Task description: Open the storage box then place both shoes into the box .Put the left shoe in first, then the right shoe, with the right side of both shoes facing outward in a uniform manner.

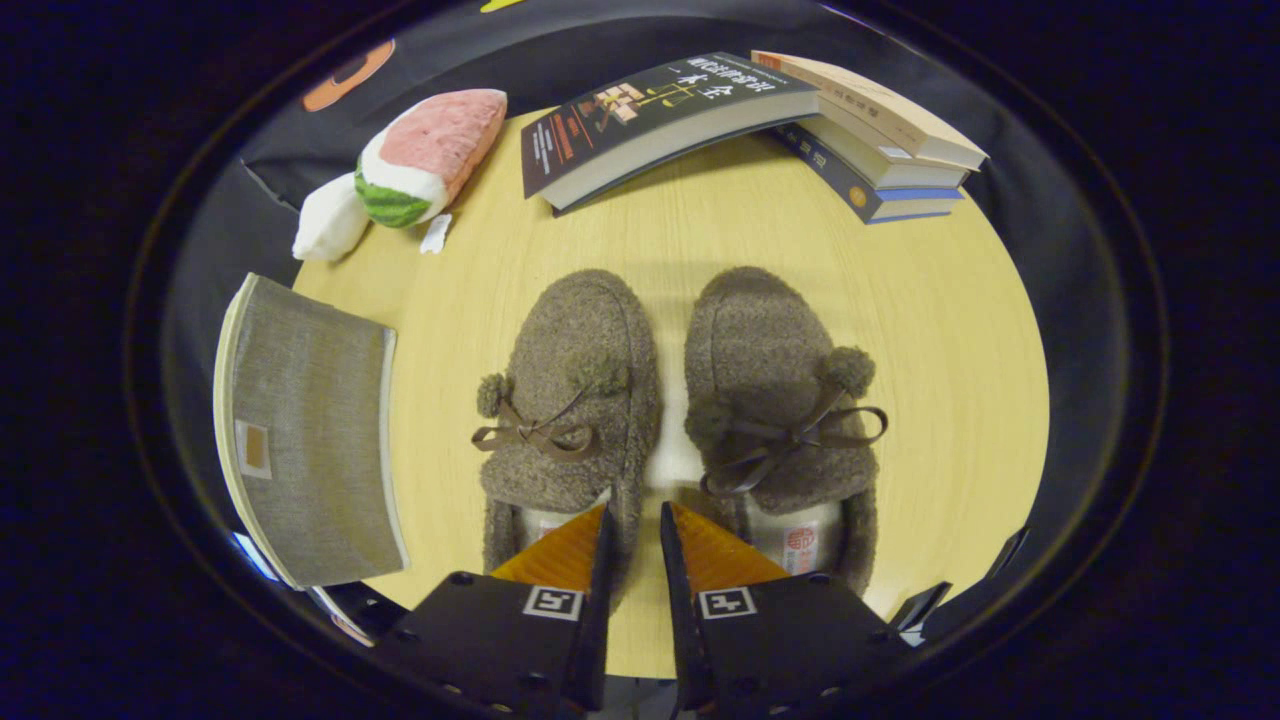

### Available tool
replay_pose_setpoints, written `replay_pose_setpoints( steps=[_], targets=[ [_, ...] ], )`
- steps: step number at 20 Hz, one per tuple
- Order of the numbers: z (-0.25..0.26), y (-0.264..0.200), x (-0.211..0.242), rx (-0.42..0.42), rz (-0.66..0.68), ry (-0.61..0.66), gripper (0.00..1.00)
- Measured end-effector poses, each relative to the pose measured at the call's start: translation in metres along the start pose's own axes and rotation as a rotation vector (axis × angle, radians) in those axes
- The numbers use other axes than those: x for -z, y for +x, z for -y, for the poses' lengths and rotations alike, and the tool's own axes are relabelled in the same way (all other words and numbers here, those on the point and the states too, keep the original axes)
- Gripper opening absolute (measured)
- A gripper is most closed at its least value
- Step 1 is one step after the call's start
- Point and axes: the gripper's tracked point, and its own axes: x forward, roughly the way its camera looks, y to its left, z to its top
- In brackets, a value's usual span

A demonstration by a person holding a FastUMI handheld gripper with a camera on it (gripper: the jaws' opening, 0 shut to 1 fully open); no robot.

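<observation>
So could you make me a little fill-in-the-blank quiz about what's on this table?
1. The two fuzzy brown shoes lie side by side on the round ____ table.
2. The gripper points at the gap between the shoes and holds ____.
3. The grey storage box beside the shoes has its lid ____.
4. Beyond the shoes, by the books, lies a plush slice of ____.

Missing words: wooden; nothing; closed; watermelon

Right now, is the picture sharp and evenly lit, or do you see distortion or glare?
In the gripper view, the fisheye lens bends the grey storage box and the books; the light is soft and even, with little glare on the table; both shoes look sharp; the gripper has a narrow gap between its fingers, gripping nothing.
</observation>
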Motion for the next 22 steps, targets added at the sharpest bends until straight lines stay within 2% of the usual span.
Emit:
replay_pose_setpoints(
  steps=[2, 3, 4, 5, 8, 9, 14, 18, 22],
  targets=[
    [-0.002, 0.011, 0.006, 0.018, -0.028, -0.003, 0.27],
    [-0.009, 0.014, 0.005, -0.018, -0.033, 0.027, 0.27],
    [-0.007, 0.015, 0.003, -0.006, -0.026, 0.067, 0.26],
    [-0.009, 0.015, 0.004, -0.009, -0.044, 0.083, 0.09],
    [-0.009, 0.012, 0.003, -0.015, -0.055, 0.062, 0.09],
    [-0.009, 0.014, 0.005, -0.021, -0.063, 0.075, 0.01],
    [-0.006, -0.009, 0.011, -0.05, -0.053, 0.101, 0.01],
    [-0.022, -0.063, 0.002, -0.143, 0.025, 0.093, 0.0],
    [-0.053, -0.126, -0.008, -0.204, 0.122, 0.02, 0.0]
  ],
)
